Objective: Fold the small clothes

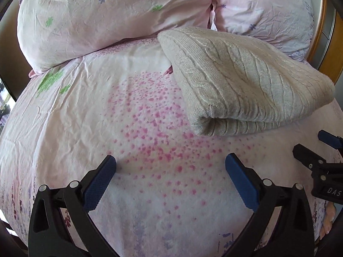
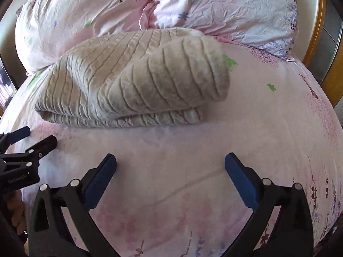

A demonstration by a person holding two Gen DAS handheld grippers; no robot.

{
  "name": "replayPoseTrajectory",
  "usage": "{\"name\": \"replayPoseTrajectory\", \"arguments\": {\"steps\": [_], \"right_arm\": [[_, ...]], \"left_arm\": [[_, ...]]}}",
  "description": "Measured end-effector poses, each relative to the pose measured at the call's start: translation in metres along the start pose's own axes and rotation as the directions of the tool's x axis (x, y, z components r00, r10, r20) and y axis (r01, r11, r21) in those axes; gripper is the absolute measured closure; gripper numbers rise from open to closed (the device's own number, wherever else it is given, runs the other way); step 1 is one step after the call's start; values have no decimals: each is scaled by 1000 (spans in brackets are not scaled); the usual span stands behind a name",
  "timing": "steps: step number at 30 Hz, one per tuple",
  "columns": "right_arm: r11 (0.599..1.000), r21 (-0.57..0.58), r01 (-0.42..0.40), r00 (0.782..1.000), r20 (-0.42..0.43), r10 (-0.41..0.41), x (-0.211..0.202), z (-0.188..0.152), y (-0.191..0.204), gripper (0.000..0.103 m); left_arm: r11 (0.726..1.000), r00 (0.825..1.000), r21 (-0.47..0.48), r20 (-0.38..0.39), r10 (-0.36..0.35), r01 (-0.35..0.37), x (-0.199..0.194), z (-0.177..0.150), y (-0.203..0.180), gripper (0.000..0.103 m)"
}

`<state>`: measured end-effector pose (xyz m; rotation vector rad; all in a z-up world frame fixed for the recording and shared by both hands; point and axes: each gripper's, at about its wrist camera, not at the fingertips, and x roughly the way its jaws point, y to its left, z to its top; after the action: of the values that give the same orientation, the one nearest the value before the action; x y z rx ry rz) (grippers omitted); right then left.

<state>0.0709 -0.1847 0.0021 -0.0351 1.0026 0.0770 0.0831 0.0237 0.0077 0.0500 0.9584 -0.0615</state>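
A beige cable-knit sweater [image 1: 242, 81] lies folded into a thick bundle on the pink floral bed sheet [image 1: 150, 171]; it also shows in the right wrist view [image 2: 133, 79]. My left gripper [image 1: 170, 160] is open and empty over the sheet, short of the sweater's near fold. My right gripper [image 2: 170, 160] is open and empty, also short of the sweater. The right gripper shows at the right edge of the left wrist view [image 1: 319, 150]. The left gripper shows at the left edge of the right wrist view [image 2: 27, 141].
Two floral pillows [image 1: 103, 19] [image 1: 263, 10] lie behind the sweater at the head of the bed. A wooden bed frame [image 2: 313, 32] curves along the right side. Bare sheet [image 2: 268, 128] lies right of the sweater.
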Motion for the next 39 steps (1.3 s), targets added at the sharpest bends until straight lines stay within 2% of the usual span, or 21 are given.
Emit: {"name": "replayPoseTrajectory", "arguments": {"steps": [39], "right_arm": [[1000, 9, 7, 1000, 5, -7, -1, -5, 0, 2]], "left_arm": [[1000, 1000, 3, 3, 12, -12, 0, 0, 0, 1]]}}
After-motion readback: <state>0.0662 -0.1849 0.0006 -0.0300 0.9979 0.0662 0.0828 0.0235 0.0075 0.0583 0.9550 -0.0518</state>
